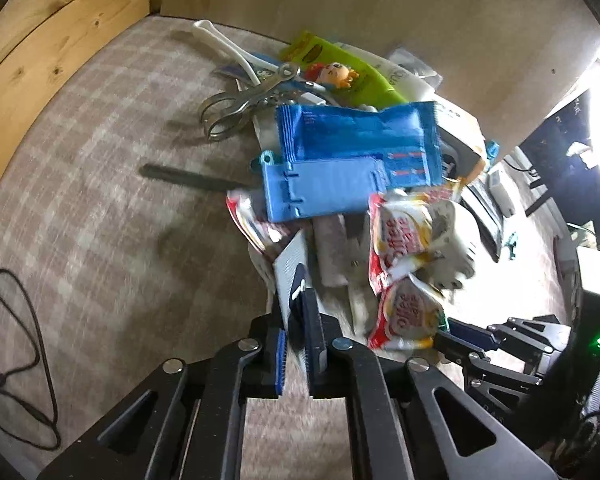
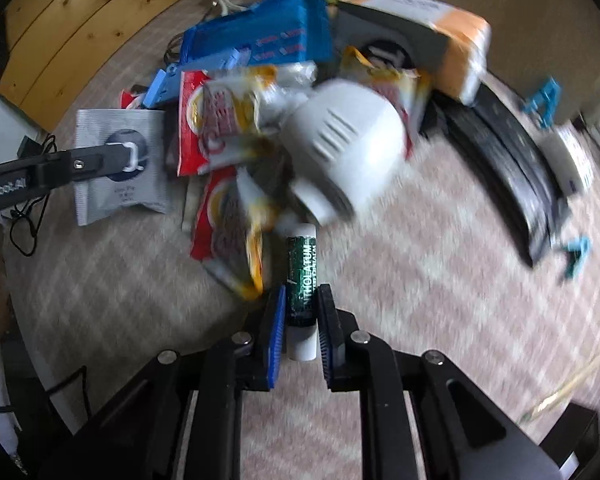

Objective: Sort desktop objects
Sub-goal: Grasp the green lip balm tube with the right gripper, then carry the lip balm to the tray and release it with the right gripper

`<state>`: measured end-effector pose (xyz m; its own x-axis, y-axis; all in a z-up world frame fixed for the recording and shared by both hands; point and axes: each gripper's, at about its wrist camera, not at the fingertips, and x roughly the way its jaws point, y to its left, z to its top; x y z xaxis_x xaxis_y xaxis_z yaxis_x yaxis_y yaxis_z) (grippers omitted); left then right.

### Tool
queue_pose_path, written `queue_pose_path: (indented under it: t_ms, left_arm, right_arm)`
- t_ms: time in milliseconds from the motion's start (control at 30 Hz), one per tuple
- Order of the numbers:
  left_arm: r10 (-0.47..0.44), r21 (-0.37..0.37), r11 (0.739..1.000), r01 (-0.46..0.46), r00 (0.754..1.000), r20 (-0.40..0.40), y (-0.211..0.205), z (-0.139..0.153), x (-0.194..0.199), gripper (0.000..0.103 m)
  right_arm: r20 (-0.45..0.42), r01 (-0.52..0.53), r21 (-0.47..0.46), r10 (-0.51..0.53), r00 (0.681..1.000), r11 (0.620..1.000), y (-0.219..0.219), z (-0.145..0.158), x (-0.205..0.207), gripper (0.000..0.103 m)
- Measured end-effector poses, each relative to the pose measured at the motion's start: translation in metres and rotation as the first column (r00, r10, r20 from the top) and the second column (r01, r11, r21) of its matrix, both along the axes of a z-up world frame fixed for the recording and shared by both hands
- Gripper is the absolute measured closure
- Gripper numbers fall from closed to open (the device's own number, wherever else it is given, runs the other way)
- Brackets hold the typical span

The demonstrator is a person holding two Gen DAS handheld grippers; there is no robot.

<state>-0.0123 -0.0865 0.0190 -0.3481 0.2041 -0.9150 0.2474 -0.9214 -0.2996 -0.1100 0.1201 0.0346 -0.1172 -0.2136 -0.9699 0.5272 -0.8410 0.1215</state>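
Observation:
My left gripper [image 1: 298,316] is shut on a flat grey sachet [image 1: 296,272], held edge-on at the near side of the pile; the same sachet [image 2: 120,160] shows face-on in the right wrist view with the left gripper [image 2: 130,156] on it. My right gripper [image 2: 302,308] is shut on a green lip balm stick [image 2: 302,280] with a white cap, just in front of the pile. The pile holds red-and-yellow coffee creamer sachets [image 1: 400,236], a blue wrapper [image 1: 360,136], a light blue plastic piece [image 1: 320,188] and a white plug adapter [image 2: 340,148].
Metal scissors-like tongs [image 1: 240,108], a green toy package [image 1: 340,72] and a white bone-shaped item [image 1: 224,46] lie at the pile's far side. A dark flat stick [image 1: 188,178] lies left. A black curved tray [image 2: 508,168] sits right. A black cable [image 1: 16,360] lies near left. Wooden walls bound the checked cloth.

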Motion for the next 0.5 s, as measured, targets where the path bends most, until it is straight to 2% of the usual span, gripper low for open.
queue_pose_path:
  t_ms: [300, 467, 500]
  left_arm:
    - [-0.017, -0.005, 1.0, 0.017, 0.999, -0.038, 0.005, 0.026, 0.024, 0.1]
    - [-0.062, 0.001, 0.998, 0.062, 0.995, -0.079, 0.033, 0.048, 0.042, 0.1]
    - [-0.072, 0.004, 0.997, 0.072, 0.994, -0.085, 0.038, 0.05, 0.035, 0.1]
  right_arm:
    - [0.027, 0.126, -0.052, -0.125, 0.992, 0.991, 0.052, 0.015, 0.023, 0.088]
    - [0.008, 0.193, -0.093, -0.194, 0.981, 0.977, 0.089, 0.039, 0.036, 0.088]
    - [0.005, 0.212, -0.102, -0.212, 0.977, 0.972, 0.098, 0.044, 0.04, 0.088]
